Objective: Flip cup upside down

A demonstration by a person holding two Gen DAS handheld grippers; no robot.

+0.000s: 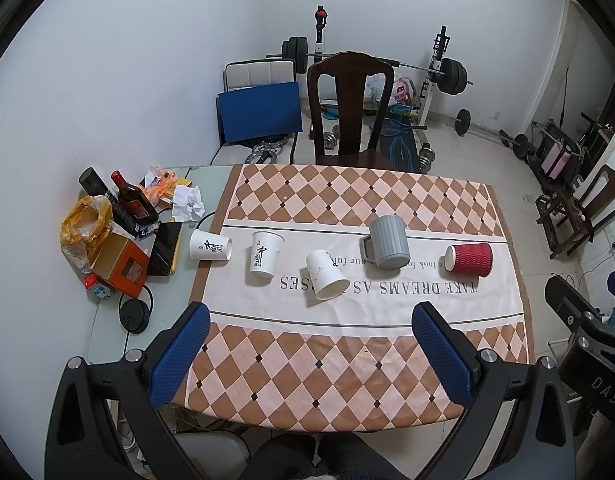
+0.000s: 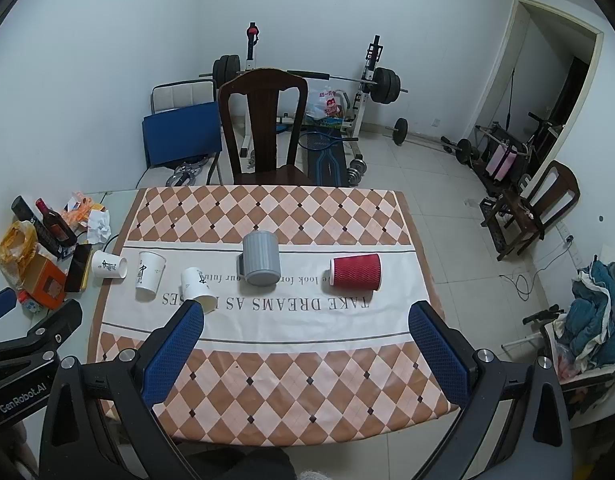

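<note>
Several cups sit in a row across the white band of the table mat [image 1: 363, 312]. From the left: a white paper cup [image 1: 210, 245] on its side, a white paper cup [image 1: 265, 254] standing with its mouth up, a white paper cup [image 1: 326, 275] on its side, a grey ribbed mug [image 1: 388, 242] with its handle to the left, and a red paper cup [image 1: 469, 260] on its side. In the right wrist view the grey mug [image 2: 261, 258] and red cup [image 2: 356, 272] lie ahead. My left gripper [image 1: 309, 316] and right gripper [image 2: 305, 314] are open, empty, above the near half of the mat.
Clutter fills the table's left end: a dark bottle [image 1: 132, 200], orange box [image 1: 121, 266], yellow bag [image 1: 83, 224], black phone [image 1: 165, 248] and crumpled paper [image 1: 187, 198]. A wooden chair [image 1: 349, 112] stands behind the table. Weights and a barbell rack [image 1: 439, 68] stand beyond.
</note>
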